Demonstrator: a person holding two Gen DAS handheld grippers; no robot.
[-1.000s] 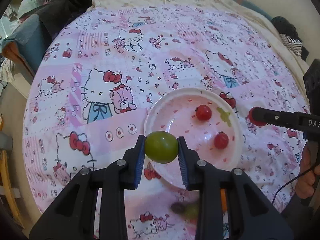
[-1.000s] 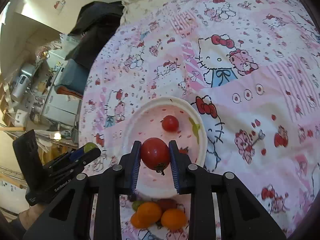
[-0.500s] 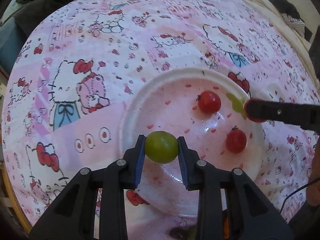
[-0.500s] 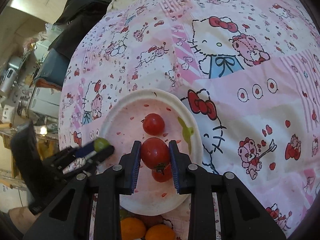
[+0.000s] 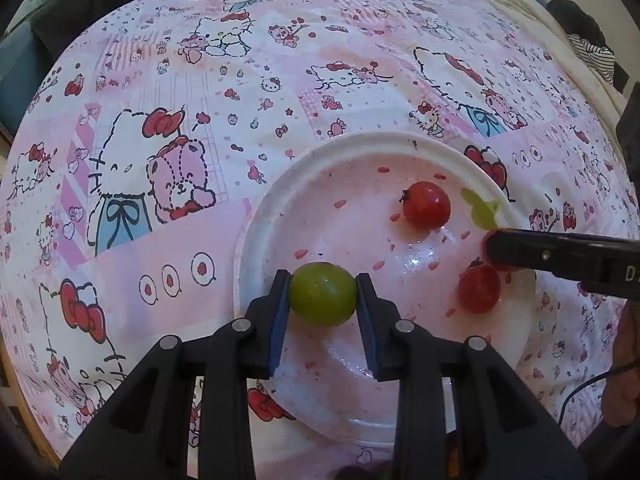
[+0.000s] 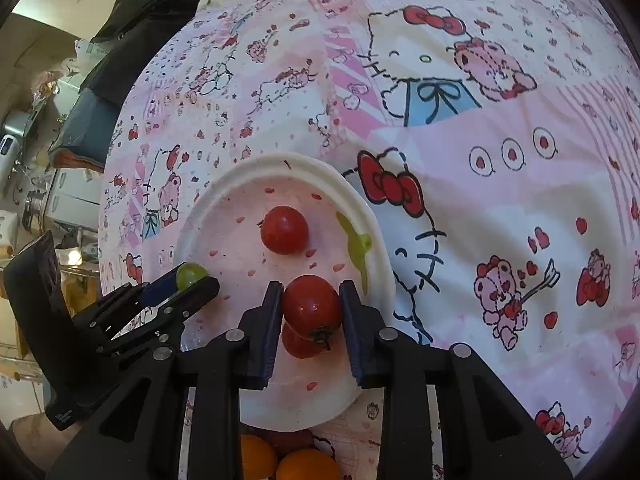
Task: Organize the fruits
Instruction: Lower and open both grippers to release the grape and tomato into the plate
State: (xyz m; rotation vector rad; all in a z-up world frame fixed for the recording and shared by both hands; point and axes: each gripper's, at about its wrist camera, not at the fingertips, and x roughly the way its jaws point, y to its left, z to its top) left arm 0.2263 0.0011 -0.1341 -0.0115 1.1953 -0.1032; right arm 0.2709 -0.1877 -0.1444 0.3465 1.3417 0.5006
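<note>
My left gripper [image 5: 323, 298] is shut on a round green fruit [image 5: 322, 300] just above the left part of a white plate [image 5: 256, 240] with pink specks. Two red tomatoes [image 5: 426, 205] [image 5: 479, 289] lie in the plate. In the right wrist view my right gripper [image 6: 311, 308] has a red tomato [image 6: 311, 300] between its pads, which still touch it while the jaws are opening. It hangs directly over another tomato [image 6: 300, 346] on the plate [image 6: 304, 164]. A third tomato [image 6: 284, 230] lies farther in. The left gripper [image 6: 192, 280] with the green fruit [image 6: 190, 274] shows at the plate's left.
The plate sits on a pink cartoon-print cloth [image 5: 168, 80] over a round table. Two oranges [image 6: 256, 456] [image 6: 306, 466] and a dark fruit lie on the cloth just near the plate's front edge. A hand [image 5: 624, 360] is at the right. Dark clothing is heaped beyond the table.
Both grippers have come down toward the plate with their fruits. The right one's tomato now sits right over a tomato on the plate, and its jaws look slightly wider.
</note>
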